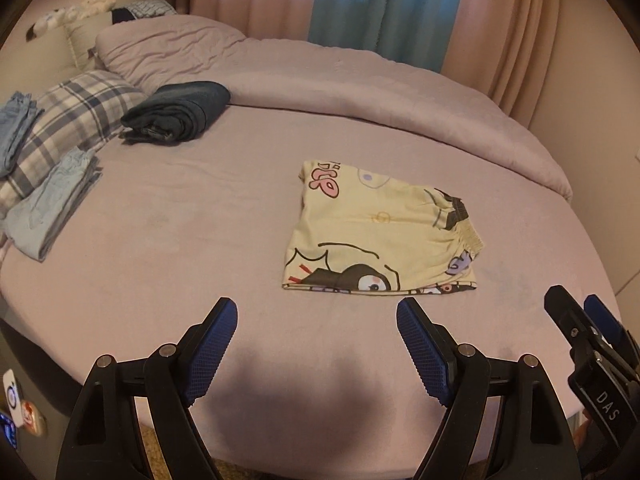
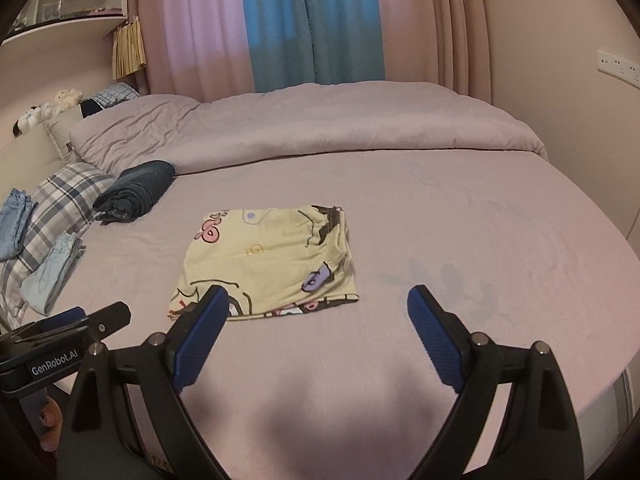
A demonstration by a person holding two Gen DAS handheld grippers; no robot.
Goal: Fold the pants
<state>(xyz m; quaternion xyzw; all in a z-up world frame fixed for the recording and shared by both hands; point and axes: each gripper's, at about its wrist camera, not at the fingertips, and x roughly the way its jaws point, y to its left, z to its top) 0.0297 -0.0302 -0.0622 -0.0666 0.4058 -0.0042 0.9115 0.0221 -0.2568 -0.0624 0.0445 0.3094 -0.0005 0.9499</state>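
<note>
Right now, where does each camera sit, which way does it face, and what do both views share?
Left wrist: on the left hand-held gripper, open, facing the yellow cartoon pants across the bed; the right hand-held gripper shows at its right edge.
Right wrist: on the right hand-held gripper, open, facing likewise; the left one shows lower left.
Shared: pants, dark folded garment, curtains.

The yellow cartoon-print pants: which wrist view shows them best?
The left wrist view: the folded yellow cartoon-print pants lie whole and unobstructed, with the waistband on the right. In the right wrist view a fingertip of the right hand-held gripper covers their near edge.
</note>
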